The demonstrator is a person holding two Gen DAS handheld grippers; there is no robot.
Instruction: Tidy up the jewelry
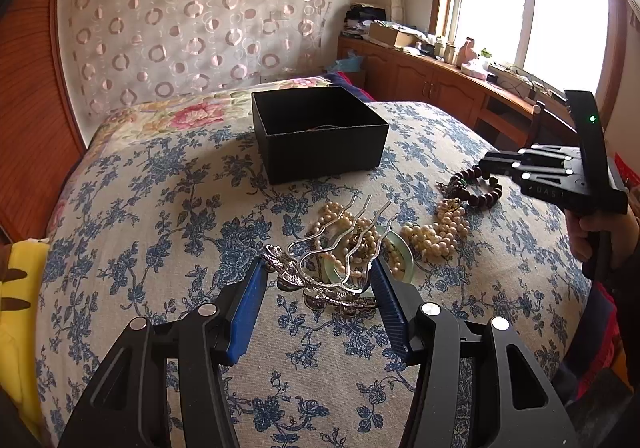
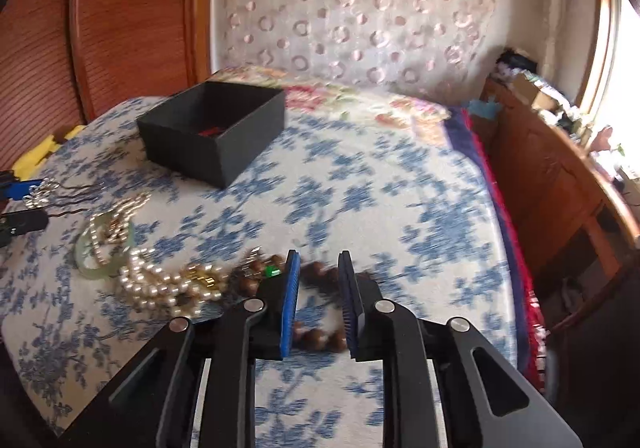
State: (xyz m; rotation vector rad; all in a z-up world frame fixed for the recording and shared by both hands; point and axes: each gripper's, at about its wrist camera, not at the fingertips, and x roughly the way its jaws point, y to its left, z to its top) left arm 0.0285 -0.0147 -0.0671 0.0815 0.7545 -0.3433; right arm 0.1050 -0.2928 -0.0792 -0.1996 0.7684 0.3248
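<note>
A silver hairpin (image 1: 320,288) with long wavy prongs spans the blue pads of my left gripper (image 1: 318,274), which is shut on its ornament, just above the bed. Beyond it lie a pale green bangle (image 1: 402,254) and pearl strands (image 1: 440,232). My right gripper (image 2: 320,262) stands open, low over the dark wooden bead bracelet (image 2: 320,338), with a few beads between its pads. From the left wrist it shows at the right (image 1: 486,168), over that bracelet (image 1: 480,196). An open black box (image 1: 320,156) (image 2: 180,152) sits farther up the bed.
Everything lies on a blue floral bedspread (image 1: 160,208). A yellow item (image 1: 20,308) is at the bed's left edge. Behind stand a wooden panel (image 2: 132,8) and a patterned curtain. A cluttered wooden cabinet (image 1: 440,84) runs under the window. A hand (image 1: 600,232) holds the right gripper.
</note>
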